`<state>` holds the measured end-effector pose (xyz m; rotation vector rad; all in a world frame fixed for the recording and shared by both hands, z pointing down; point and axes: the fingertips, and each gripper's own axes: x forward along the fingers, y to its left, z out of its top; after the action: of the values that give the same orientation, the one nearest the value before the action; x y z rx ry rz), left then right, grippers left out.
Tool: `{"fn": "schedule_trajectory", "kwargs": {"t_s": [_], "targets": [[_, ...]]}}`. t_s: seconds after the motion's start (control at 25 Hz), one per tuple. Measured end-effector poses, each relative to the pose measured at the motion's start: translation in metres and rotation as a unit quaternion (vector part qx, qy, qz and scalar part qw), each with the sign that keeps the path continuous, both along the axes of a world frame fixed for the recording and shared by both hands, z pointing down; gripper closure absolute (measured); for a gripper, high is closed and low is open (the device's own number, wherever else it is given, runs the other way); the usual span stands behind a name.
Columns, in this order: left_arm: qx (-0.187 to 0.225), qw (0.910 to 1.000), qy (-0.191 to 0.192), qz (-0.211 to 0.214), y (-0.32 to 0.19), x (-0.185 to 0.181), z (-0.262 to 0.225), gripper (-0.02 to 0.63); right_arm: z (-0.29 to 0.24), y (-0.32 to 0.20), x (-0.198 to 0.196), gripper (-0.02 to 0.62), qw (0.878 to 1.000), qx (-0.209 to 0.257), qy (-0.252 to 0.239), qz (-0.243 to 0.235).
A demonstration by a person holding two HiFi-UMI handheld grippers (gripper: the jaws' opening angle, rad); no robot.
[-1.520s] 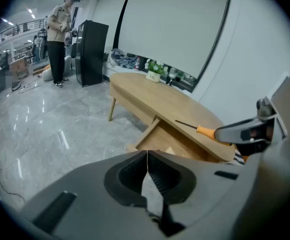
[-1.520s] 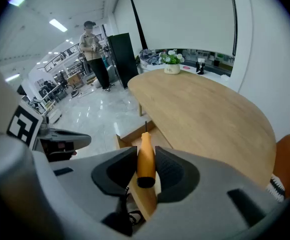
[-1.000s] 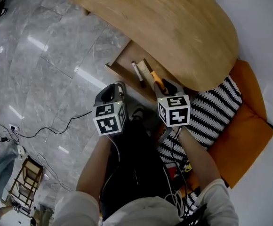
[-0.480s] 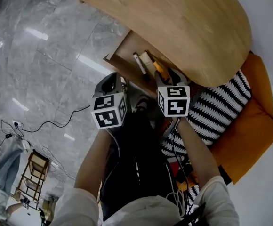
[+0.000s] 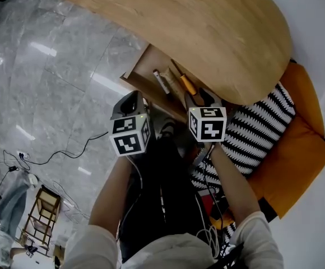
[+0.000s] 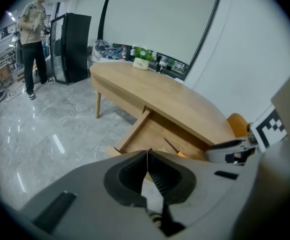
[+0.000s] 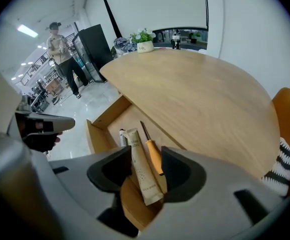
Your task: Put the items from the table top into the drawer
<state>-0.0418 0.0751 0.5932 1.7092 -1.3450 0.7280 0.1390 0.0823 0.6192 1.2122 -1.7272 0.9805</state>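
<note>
— Three things in the drawer [image 7: 93, 134]; why's the right claw [image 7: 146, 155] above?
— Its jaws have just been opening, the tube [image 7: 141, 170] loose between them: leaving it there, I reckon. Meanwhile the left claw [image 6: 146, 158] is clenched, empty.

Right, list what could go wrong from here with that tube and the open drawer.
1. The right gripper's jaws have just been opening, and the tube lies between them, close against one pad. Pulling away could drag it or knock the screwdriver beside it.
2. The table edge overhangs the drawer right beside that gripper. A steep lift might strike it.
</note>
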Motion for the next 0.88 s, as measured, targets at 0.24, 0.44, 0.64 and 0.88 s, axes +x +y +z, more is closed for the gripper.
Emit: {"fn": "schedule_trajectory", "kwargs": {"t_s": [0.24,0.44,0.64,0.88], "targets": [[0.016,0.9998,-0.009,0.005,0.005,0.003,-0.033,0.595,-0.035,0.008,0.016,0.447,1.0,0.02,0.002,0.019],[0.049,0.9985,-0.014,0.019,0.008,0.01,-0.105,0.595,-0.101,0.023,0.049,0.527,0.997,0.045,0.006,0.058],[0.092,0.9956,-0.006,0.015,0.015,0.015,-0.208,0.597,-0.203,0.036,0.079,0.579,0.99,0.108,0.029,0.087],[0.199,0.9799,0.011,-0.013,0.002,0.01,-0.349,0.595,-0.333,0.028,0.105,0.6,0.969,0.212,0.028,0.123]]}}
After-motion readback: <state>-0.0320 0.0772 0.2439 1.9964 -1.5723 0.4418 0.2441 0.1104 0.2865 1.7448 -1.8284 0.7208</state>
